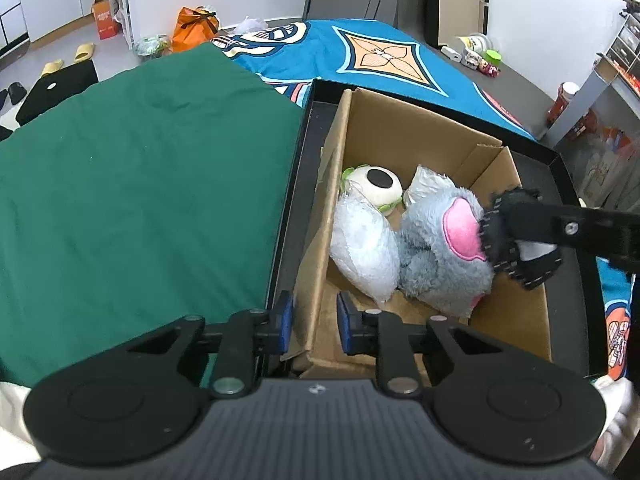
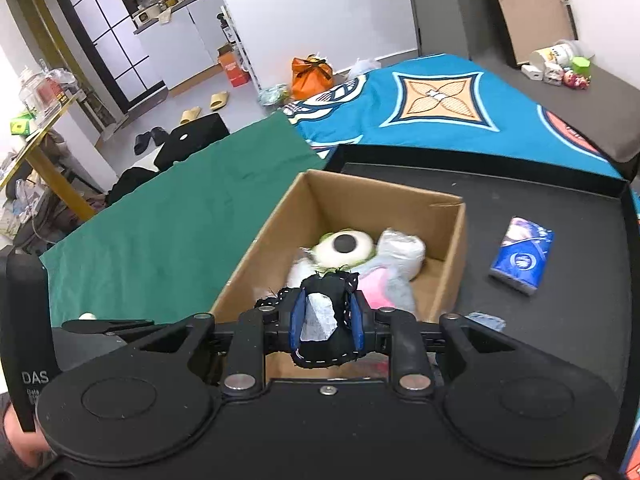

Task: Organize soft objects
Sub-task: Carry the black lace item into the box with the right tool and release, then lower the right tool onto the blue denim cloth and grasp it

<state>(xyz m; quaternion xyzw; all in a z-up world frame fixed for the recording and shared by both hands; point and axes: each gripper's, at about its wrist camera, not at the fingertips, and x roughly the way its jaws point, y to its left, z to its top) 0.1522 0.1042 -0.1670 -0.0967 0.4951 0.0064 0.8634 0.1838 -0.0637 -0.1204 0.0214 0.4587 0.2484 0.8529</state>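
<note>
Soft objects are going into the cardboard box (image 1: 432, 148), which sits inside a shallow black tray (image 1: 288, 208) on the bed, partly over a green cloth (image 1: 140, 168) and a blue patterned blanket (image 1: 384, 56).

In the box, largest first: grey plush with pink patch (image 1: 444, 248), white plush (image 1: 364, 244) touching its side, a white-wrapped bundle (image 1: 428, 182) at the far end, a round eyeball toy (image 1: 376, 186) beside it.

Right gripper (image 2: 326, 316): fingers clamped on a small black fabric piece (image 2: 324, 344) with white stitching and a pale patch, hanging over the box's near end, just above the grey plush. Left gripper (image 1: 314, 326): fingers narrowly parted, straddling the box's near left wall; whether they press it I cannot tell.

Step, as I judge it: placing the black piece. Next move calls for lowering slightly, then parting the fingers so it drops inside.

A blue tissue pack (image 2: 522, 260) lies on the tray outside the box; likely next.
</note>
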